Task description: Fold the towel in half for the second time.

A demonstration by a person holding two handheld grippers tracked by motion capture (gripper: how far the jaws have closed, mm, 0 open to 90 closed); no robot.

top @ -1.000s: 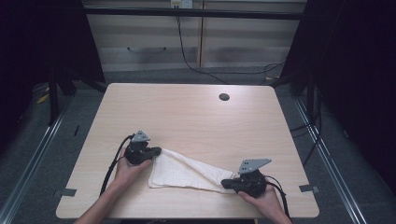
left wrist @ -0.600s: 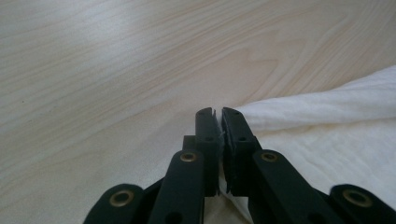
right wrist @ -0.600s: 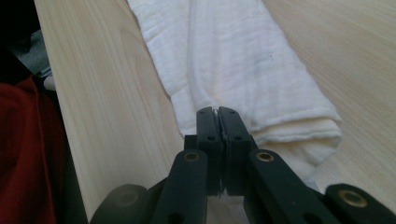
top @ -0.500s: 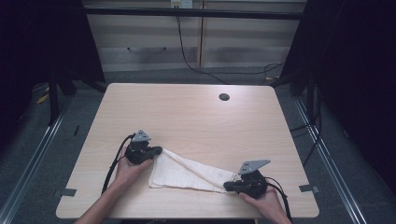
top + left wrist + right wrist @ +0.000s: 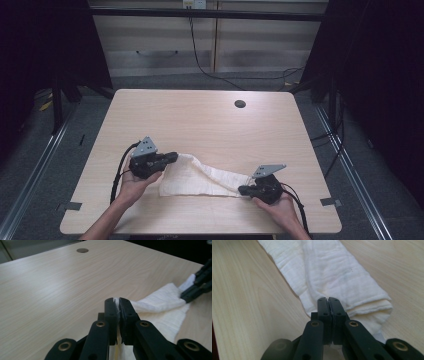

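Now, starting at the left of the high view, the left gripper (image 5: 170, 158) has come up off the table (image 5: 200, 120) a little compared with a second ago, and it has carried its corner of the white cloth (image 5: 200, 179) with it. In the left gripper view its jaws are pinched tight on a thin edge of the fabric, which shows as a white sliver between the pads. The lift has pulled that end of the cloth into a raised ridge, so the cloth now runs as a drooping band from the left grip down toward the right, with the lower flap lying flat on the wood near the front edge. At the right, the right gripper (image 5: 243, 190) has barely shifted and sits low near the tabletop; the right gripper view shows its jaws pressed together on the bunched end of the cloth, though exactly how many layers they hold is hard to tell. Far off, the small round hole (image 5: 240, 104) in the table is well apart from the work. Judging by this, the cloth is held at both ends and the raising has begun on the left, likely to spread or fold it.
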